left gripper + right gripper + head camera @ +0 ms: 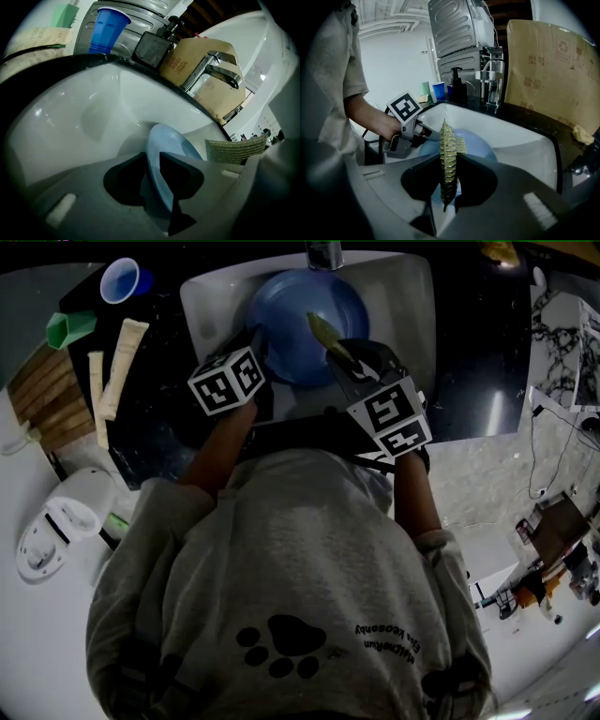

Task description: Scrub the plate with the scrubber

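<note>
Working over a white sink [412, 296], with a tap [323, 254] at its far rim. Inside the sink, a blue plate [300, 324], propped on a tilt against the basin wall rather than lying flat, and filling most of the bowl's middle.

At the sink's near-left side, the left gripper [152, 171]: jaws standing either side of the plate's rim, released as far as can be seen, with no firm pinch on it.

At the sink's near-right side, the right gripper [449, 176]: clenched on the scrubber [447, 150], a yellow-green pad held edge-on, long axis running up along the jaws and out past their tips.

Leaves the plate just ahead of and below the scrubber, toward the tap side of the sink. Cannot tell whether pad and plate touch.

Makes the right hand the nearer one for the scrubbing. Probably calls for turning the pad's broad face, not its thin edge, onto the plate's hollow. Likely also needs a fresh pinch on the left to stop the plate sliding in the sink.
</note>
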A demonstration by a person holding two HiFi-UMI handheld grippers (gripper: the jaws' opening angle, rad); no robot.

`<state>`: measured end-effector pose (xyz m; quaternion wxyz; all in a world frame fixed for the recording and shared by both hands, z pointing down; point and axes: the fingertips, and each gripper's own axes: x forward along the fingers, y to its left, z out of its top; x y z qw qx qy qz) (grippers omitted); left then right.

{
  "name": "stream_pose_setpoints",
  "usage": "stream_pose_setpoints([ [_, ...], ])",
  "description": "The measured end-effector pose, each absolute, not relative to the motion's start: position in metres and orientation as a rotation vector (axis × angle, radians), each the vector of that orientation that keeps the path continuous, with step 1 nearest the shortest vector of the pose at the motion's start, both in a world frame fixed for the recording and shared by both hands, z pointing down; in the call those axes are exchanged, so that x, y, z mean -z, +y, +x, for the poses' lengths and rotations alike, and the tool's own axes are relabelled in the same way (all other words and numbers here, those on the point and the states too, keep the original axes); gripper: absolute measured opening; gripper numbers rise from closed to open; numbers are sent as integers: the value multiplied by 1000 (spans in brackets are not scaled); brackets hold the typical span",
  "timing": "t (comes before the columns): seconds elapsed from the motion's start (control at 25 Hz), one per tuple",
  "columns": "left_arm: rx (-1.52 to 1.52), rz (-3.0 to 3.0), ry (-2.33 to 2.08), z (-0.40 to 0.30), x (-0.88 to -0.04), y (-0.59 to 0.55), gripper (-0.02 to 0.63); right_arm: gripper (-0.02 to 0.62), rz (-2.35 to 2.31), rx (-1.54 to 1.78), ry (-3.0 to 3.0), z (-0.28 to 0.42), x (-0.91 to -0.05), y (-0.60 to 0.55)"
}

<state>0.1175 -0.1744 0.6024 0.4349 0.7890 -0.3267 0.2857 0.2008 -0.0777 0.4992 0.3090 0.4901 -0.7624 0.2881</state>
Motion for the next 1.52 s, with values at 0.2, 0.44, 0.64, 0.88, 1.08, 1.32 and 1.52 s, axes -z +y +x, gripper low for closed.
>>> stream_pose_setpoints([
  [0.2,-736,1973,-817,120,-601,-172,178,75,1302,-741,-2021,198,-492,-75],
  [0.44,-756,2085,-878,116,-578,-181,232,75,1325,-712,-2014,198,-482,-69],
  [0.64,-732,2223,-878,119,-547,-183,232,75,1402,-689,-1954,205,-475,-66],
  [0.88,-698,2414,-828,124,-504,-171,151,75,1520,-610,-1881,214,-462,-65],
  [1.08,-655,2528,-809,120,-471,-156,0,75,1571,-461,-1802,218,-448,-64],
  [1.32,-512,2645,-800,117,-425,-142,0,75,1701,-311,-1838,213,-407,-68],
  [1.52,-377,2746,-822,115,-380,-135,0,75,1818,-212,-1862,208,-377,-65],
])
